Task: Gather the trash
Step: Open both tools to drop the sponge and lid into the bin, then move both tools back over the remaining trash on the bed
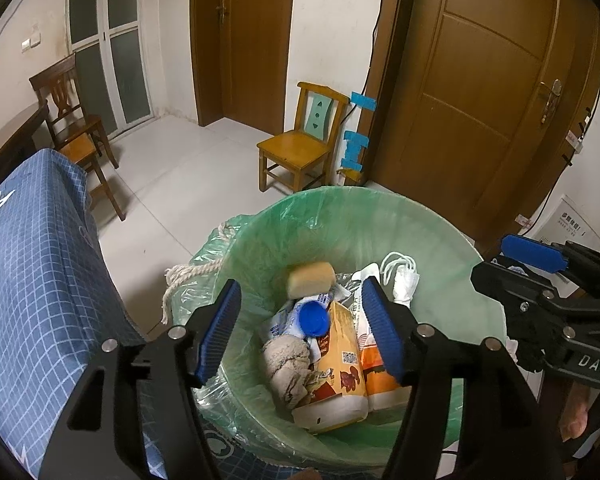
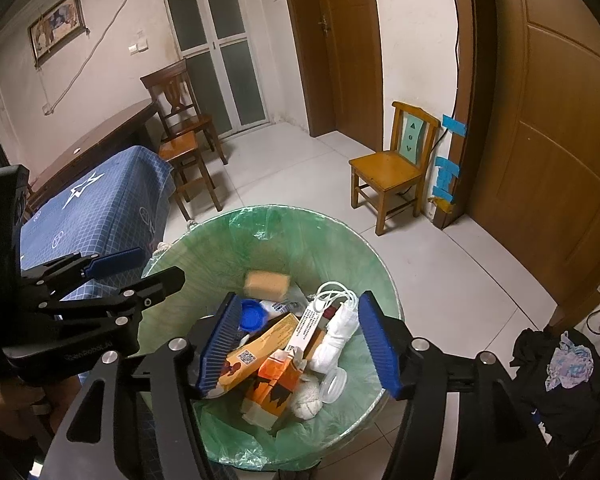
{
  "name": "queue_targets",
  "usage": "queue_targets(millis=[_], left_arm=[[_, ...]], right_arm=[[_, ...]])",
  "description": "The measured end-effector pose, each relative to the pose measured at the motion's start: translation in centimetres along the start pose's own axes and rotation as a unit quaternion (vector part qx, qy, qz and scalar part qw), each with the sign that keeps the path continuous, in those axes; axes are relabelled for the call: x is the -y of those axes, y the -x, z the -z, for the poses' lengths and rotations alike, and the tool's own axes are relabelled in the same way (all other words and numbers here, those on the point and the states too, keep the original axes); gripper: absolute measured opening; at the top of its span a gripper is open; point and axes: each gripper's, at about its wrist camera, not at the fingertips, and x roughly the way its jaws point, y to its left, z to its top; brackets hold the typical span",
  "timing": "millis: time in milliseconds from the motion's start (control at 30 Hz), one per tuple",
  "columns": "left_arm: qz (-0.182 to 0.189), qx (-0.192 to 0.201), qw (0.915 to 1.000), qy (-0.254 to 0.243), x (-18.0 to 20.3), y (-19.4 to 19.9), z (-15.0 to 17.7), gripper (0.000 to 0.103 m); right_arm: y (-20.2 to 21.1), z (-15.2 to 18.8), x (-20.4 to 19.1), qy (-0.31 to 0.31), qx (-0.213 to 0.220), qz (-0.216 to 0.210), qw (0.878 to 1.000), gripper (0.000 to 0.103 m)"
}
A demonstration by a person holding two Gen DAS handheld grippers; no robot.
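A trash bin lined with a green bag (image 1: 440, 240) (image 2: 340, 240) stands on the floor below both grippers. A tan sponge (image 1: 311, 279) (image 2: 266, 285) is in mid-air just above the trash, blurred in the right wrist view. The bin holds a yellow carton (image 1: 342, 360) (image 2: 256, 354), an orange box (image 2: 278, 376), a blue cap (image 1: 314, 319) (image 2: 253, 314), a white cord (image 1: 400, 268) (image 2: 336, 300) and crumpled cloth (image 1: 288, 368). My left gripper (image 1: 300, 332) is open and empty over the bin. My right gripper (image 2: 298, 344) is open and empty over the bin.
A table with a blue checked cloth (image 1: 32, 280) (image 2: 100, 208) stands left of the bin. A small yellow chair (image 1: 300, 140) (image 2: 396, 168) and dark chairs (image 1: 76, 128) stand on the tiled floor. Wooden doors (image 1: 480, 80) lie behind. A dark clothes pile (image 2: 556, 376) lies right.
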Motion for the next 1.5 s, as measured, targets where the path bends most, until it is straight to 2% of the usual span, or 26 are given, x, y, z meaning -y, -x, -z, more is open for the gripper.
queue_targets(millis=[400,600,667,833,1100,1300,1400,1500], left_arm=[[-0.003,0.005,1.0000,0.001,-0.8,1.6,0.6,0.060],[-0.012,0.019,0.9997,0.006,-2.6,5.2,1.9,0.061],[-0.020,0.027,0.9993,0.015,-4.1,6.9,2.7,0.066],[-0.043,0.042,0.9968,0.054,-9.1,11.7,5.2,0.067],[-0.090,0.050,0.9896,0.100,-17.5,19.5,11.1,0.071],[-0.141,0.055,0.9755,0.159,-25.9,25.8,16.4,0.073],[-0.164,0.054,0.9602,0.220,-31.6,28.8,19.4,0.073],[-0.174,0.051,0.9460,0.269,-35.7,30.6,21.6,0.073]], right_arm=[[2.1,0.0,0.4,-0.011,0.022,-0.006,1.000,0.071],[4.9,0.4,-1.5,-0.003,0.056,-0.033,0.998,0.075],[5.8,0.7,-3.5,0.012,0.064,-0.051,0.997,0.076],[6.4,1.6,-9.0,0.054,0.060,-0.100,0.992,0.076],[5.2,3.4,-19.6,0.105,0.030,-0.176,0.978,0.077],[4.6,5.3,-27.6,0.139,0.002,-0.226,0.964,0.077],[4.7,6.3,-31.2,0.161,-0.010,-0.248,0.955,0.077],[4.7,7.3,-34.5,0.179,-0.022,-0.268,0.946,0.077]])
